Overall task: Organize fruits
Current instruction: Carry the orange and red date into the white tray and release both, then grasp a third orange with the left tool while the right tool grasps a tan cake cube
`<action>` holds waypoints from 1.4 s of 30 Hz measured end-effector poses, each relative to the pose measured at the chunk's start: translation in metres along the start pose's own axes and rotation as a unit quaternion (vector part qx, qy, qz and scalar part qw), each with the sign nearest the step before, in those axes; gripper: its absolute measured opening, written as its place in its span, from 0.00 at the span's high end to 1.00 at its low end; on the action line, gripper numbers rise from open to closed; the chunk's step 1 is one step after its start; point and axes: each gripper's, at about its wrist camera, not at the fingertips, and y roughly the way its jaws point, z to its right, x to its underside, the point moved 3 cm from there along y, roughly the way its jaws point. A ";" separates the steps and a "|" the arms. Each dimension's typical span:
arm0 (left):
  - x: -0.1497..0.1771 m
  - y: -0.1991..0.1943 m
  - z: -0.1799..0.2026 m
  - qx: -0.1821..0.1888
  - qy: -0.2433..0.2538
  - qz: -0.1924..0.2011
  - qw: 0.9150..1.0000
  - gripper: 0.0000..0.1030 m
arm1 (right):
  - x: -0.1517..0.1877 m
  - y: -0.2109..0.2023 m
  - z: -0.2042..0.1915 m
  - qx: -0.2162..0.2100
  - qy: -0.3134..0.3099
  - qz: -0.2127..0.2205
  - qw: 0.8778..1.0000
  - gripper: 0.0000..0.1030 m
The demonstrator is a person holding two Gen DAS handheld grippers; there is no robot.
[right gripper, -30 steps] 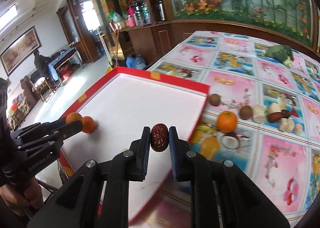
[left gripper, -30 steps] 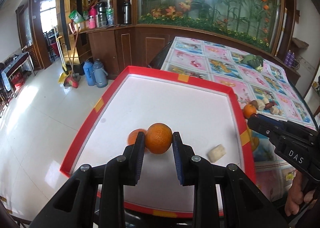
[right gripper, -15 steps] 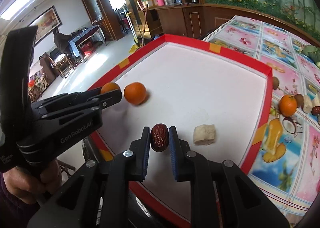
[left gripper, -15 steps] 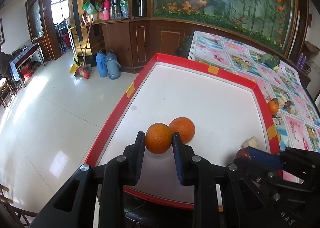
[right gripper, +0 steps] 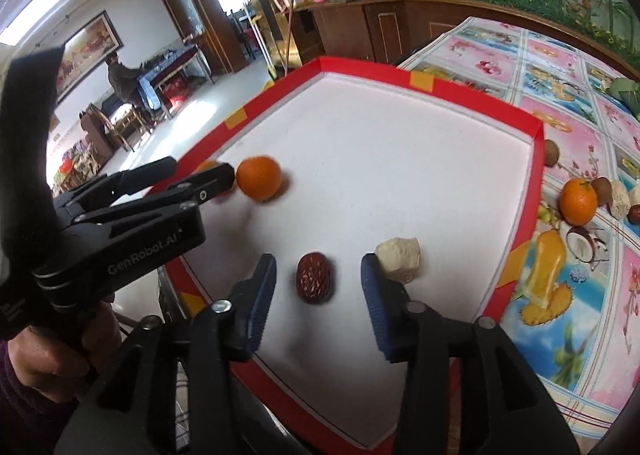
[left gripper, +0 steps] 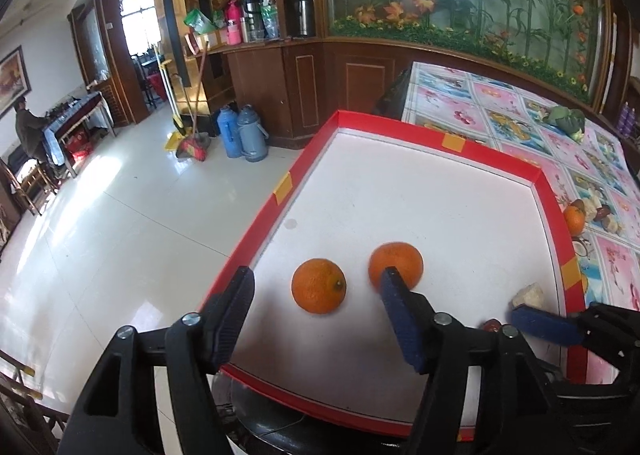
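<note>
Two oranges lie on the white floor of the red-rimmed tray (left gripper: 500, 159). One orange (left gripper: 318, 286) rests loose between the spread fingers of my left gripper (left gripper: 316, 295), which is open. The second orange (left gripper: 396, 265) lies just right of it, partly behind the right finger. In the right wrist view my right gripper (right gripper: 318, 287) is open around a dark red date (right gripper: 314, 282) lying on the tray (right gripper: 424, 81). A pale fruit chunk (right gripper: 400, 259) sits by its right finger. The left gripper's body (right gripper: 120, 223) stands at the left, next to an orange (right gripper: 259, 178).
On the flowered tablecloth (right gripper: 560, 67) right of the tray lie another orange (right gripper: 578, 201), a kiwi (right gripper: 552, 153), more dates and pale pieces. A green vegetable (left gripper: 566, 119) sits at the far end. The tray's near-left edge overhangs a tiled floor (left gripper: 100, 235).
Both grippers have opened: the left let go of its orange beside the other one, and the right let go of the date onto the tray near the pale chunk.
</note>
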 end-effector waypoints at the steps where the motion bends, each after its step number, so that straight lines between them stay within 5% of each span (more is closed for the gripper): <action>1: -0.001 -0.002 0.000 -0.007 0.002 0.004 1.000 0.36 | -0.001 -0.004 0.003 -0.001 0.004 0.007 1.000 0.54; 11: -0.008 -0.010 0.013 -0.030 0.018 0.018 0.999 0.29 | 0.000 -0.044 0.061 0.030 0.068 0.056 0.996 0.53; 21: -0.018 -0.024 0.031 -0.039 0.025 0.046 0.998 0.26 | 0.013 -0.059 0.119 0.159 0.105 0.048 0.981 0.53; 35: -0.021 -0.029 0.039 -0.045 0.036 0.052 0.997 0.24 | -0.001 -0.018 0.087 0.132 0.069 0.018 0.989 0.54; 42: -0.029 -0.035 0.057 -0.022 0.050 0.052 0.997 0.24 | -0.012 -0.064 0.122 0.139 0.072 0.082 0.984 0.54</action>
